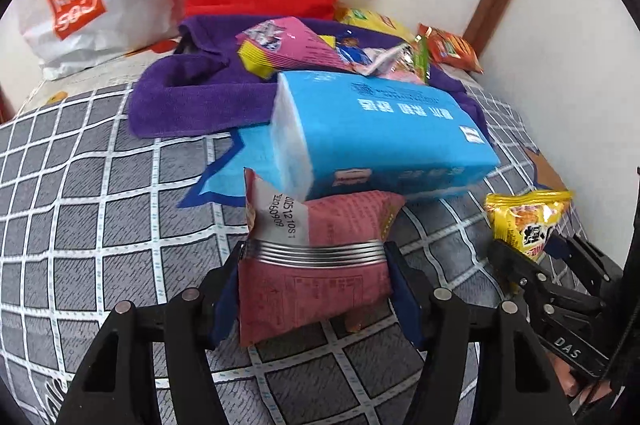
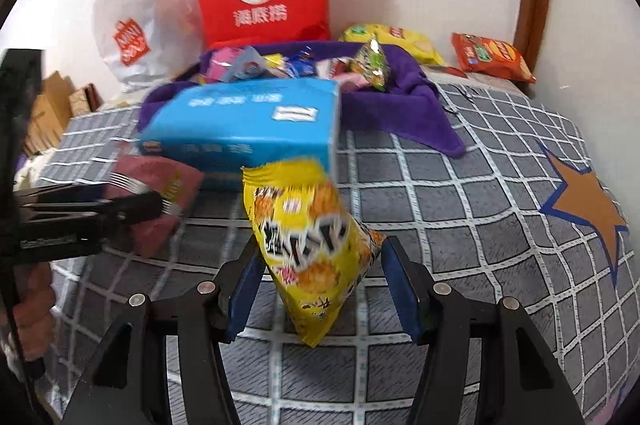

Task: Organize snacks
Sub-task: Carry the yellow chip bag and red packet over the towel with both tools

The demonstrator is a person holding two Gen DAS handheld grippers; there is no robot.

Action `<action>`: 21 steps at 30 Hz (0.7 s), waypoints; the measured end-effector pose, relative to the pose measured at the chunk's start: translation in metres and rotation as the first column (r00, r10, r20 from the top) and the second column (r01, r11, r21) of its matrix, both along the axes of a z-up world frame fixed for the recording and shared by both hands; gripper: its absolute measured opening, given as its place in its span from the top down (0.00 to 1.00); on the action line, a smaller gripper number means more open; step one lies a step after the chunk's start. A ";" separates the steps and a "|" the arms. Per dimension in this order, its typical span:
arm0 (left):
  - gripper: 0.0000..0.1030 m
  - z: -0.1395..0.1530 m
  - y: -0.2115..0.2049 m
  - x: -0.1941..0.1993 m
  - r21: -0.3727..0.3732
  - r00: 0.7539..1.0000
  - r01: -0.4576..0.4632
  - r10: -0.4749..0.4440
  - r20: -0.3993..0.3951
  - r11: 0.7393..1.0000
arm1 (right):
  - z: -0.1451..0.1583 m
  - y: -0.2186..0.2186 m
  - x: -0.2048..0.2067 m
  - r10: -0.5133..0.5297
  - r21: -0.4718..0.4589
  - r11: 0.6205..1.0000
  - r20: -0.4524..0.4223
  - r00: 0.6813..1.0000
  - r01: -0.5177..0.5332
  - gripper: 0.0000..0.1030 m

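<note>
Left gripper (image 1: 314, 265) clamped on pink snack packet (image 1: 316, 265) above grey checked bedspread (image 1: 100, 205), right gripper (image 2: 320, 265) grasping yellow snack packet (image 2: 316, 249), blue tissue pack (image 1: 380, 133) just beyond, purple towel (image 1: 192, 97) holding further snacks.

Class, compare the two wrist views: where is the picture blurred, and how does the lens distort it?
Left wrist view: pink snack packet sharp, white bag smeared, bedspread grid bowed by the fisheye. Right wrist view: yellow snack bag and blue tissue pack motion-blurred; dark rounded corners frame both.
</note>
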State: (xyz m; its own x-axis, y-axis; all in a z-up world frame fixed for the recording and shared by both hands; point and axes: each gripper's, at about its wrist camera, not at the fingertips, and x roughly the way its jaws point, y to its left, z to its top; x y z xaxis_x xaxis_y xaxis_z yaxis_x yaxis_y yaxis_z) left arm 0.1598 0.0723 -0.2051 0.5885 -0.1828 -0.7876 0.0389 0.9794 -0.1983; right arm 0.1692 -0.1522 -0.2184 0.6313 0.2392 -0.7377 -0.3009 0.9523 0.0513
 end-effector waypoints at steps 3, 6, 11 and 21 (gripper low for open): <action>0.40 -0.001 0.001 -0.001 -0.003 1.000 0.000 0.000 0.023 1.000 | -0.004 0.003 0.004 0.005 -0.025 1.000 0.012 1.000 -0.005 0.43; 0.40 -0.003 0.001 -0.003 0.000 0.999 0.002 -0.002 0.051 1.000 | -0.010 0.003 0.011 0.028 -0.006 1.000 -0.028 0.999 -0.028 0.43; 0.40 -0.008 0.004 -0.005 -0.037 0.998 -0.007 0.010 0.068 0.999 | -0.015 -0.003 0.016 0.035 0.052 0.998 -0.067 0.997 -0.032 0.43; 0.43 -0.004 0.012 -0.010 -0.135 0.999 0.023 -0.018 0.039 0.991 | -0.008 0.001 0.007 0.049 0.020 0.999 -0.019 0.999 -0.048 0.45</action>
